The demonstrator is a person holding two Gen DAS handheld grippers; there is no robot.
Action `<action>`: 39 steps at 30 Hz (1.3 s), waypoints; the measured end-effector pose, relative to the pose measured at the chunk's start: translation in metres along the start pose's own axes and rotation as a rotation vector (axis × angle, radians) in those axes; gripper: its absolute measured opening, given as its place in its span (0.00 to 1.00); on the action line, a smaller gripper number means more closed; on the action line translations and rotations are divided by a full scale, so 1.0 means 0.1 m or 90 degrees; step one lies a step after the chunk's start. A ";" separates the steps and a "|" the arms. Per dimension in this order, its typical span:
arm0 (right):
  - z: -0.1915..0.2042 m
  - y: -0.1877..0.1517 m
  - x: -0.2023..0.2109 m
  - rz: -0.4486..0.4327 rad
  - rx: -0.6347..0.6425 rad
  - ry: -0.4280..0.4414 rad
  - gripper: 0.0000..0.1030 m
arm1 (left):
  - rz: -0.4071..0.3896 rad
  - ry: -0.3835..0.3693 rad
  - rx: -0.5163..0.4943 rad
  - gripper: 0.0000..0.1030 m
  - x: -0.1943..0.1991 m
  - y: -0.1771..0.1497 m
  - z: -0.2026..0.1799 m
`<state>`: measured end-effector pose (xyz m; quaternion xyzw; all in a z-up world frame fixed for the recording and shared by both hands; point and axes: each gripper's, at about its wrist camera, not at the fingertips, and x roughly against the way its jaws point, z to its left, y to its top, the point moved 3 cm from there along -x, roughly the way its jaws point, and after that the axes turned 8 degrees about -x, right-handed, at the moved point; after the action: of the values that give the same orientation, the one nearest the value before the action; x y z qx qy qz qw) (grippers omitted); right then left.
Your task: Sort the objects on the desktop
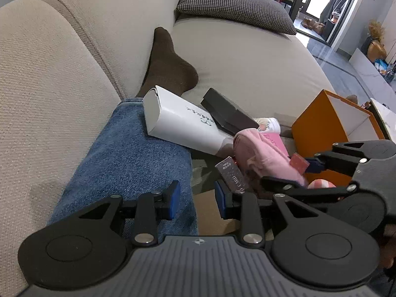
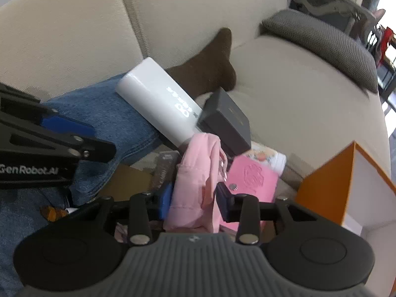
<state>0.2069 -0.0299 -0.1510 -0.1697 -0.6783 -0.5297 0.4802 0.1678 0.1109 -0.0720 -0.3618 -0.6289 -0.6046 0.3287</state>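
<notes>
A pink cloth lies bunched on a pile of small items, and my right gripper is shut on it, its blue pads pressing both sides. The left wrist view shows that same gripper reaching in from the right, onto the cloth. My left gripper stands open with nothing between its fingers, above the edge of a person's jeans leg. A silver packet lies just past its right finger. Behind the cloth are a white box, a dark grey box, a pink card and a flowered white tube.
An open orange box with a white inside stands at the right. The person's foot in a brown sock rests against the beige sofa. A chequered grey cushion lies at the back. Brown cardboard shows under the left gripper.
</notes>
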 end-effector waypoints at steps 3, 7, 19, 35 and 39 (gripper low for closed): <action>-0.15 0.02 0.04 0.005 -0.021 -0.010 0.38 | -0.007 -0.012 0.000 0.34 0.00 0.01 -0.02; -0.32 0.06 0.04 0.023 -0.066 -0.008 0.38 | -0.005 -0.025 -0.001 0.34 -0.04 0.02 -0.06; -0.63 0.07 0.03 0.060 -0.156 0.065 0.31 | 0.043 -0.080 0.019 0.54 -0.32 0.12 -0.23; -0.77 0.07 -0.07 0.079 -0.179 0.125 0.34 | 0.115 -0.105 0.065 0.40 -0.82 0.17 -0.31; -0.78 0.07 -0.04 0.074 -0.186 0.128 0.39 | 0.098 -0.080 0.055 0.41 -0.71 0.15 -0.29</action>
<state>0.2510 -0.0943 -0.1524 -0.2226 -0.5321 -0.6081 0.5455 0.2175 0.0775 -0.1233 -0.4318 -0.6440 -0.5261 0.3494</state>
